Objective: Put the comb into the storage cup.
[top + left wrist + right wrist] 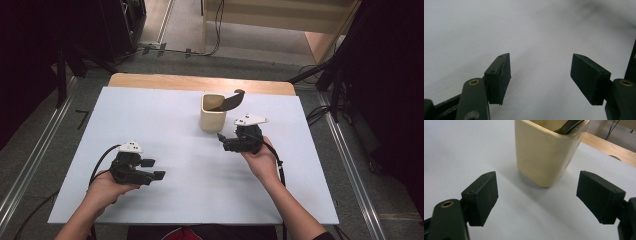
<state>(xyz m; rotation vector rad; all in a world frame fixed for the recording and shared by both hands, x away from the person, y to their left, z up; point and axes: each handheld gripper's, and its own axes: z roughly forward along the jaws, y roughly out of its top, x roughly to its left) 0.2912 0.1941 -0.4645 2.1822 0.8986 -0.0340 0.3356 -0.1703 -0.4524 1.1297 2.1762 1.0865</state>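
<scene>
A cream square cup (212,113) stands upright on the white table top (165,125), toward the far middle. A dark curved utensil (229,101) leans out of the cup toward the right. My right gripper (223,140) hovers just in front of and slightly right of the cup, jaws open and empty. In the right gripper view the cup (546,152) fills the space ahead between the open jaws, with the dark utensil (570,126) at its rim. My left gripper (153,169) sits near the front left, open, with bare table between its jaws (541,75).
A strip of wooden table (200,82) shows beyond the white sheet's far edge. Metal rails (345,165) run along both sides of the table. Cables (215,30) lie on the floor behind, and dark stands flank the table.
</scene>
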